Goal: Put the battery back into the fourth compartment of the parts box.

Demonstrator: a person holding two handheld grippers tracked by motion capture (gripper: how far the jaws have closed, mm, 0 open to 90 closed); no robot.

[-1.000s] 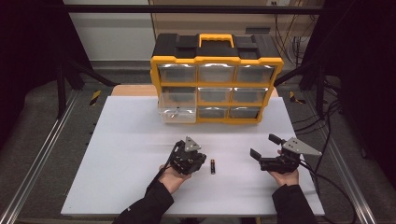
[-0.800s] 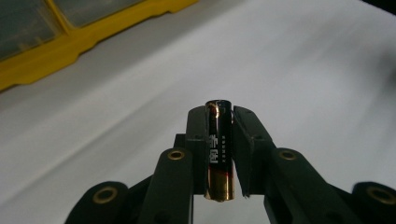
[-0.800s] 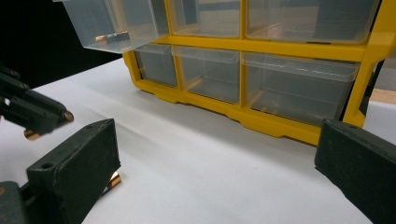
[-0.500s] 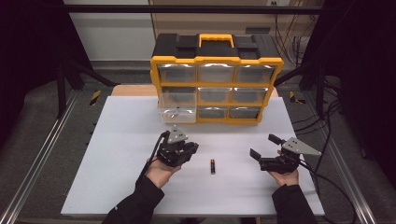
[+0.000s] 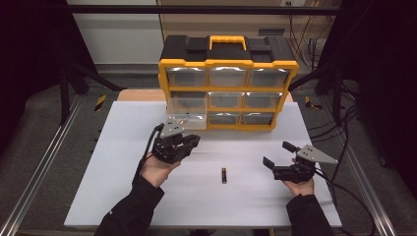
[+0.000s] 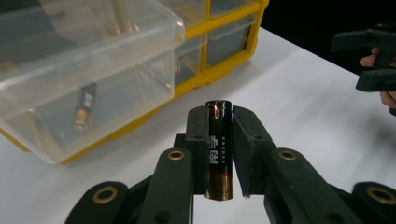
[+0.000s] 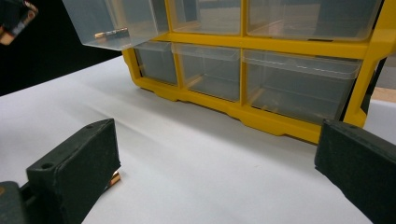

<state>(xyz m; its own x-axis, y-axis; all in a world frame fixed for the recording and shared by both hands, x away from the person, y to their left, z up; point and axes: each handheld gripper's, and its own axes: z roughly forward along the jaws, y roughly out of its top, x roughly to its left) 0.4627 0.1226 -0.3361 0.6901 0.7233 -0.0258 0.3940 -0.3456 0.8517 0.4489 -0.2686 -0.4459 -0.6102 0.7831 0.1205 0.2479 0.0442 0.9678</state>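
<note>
The battery (image 6: 219,149) sits clamped upright between the jaws of the left tool (image 5: 193,141), just in front of the pulled-out clear drawer (image 6: 93,70), which holds 1 battery (image 6: 83,106). A 3rd battery (image 5: 223,175) lies on the white desk (image 5: 123,147), between the hands. The right tool (image 5: 277,160) hangs with jaws apart. The yellow organizer (image 5: 228,64) shows 9 drawers. The surroundings are dark.

A flat white rectangular table (image 5: 123,187) carries a yellow-and-black plastic drawer organiser with clear drawers (image 5: 227,81) at its far edge. A single black-and-gold cylindrical battery (image 5: 223,175) lies on the bare surface nearer the person, well apart from the organiser.
</note>
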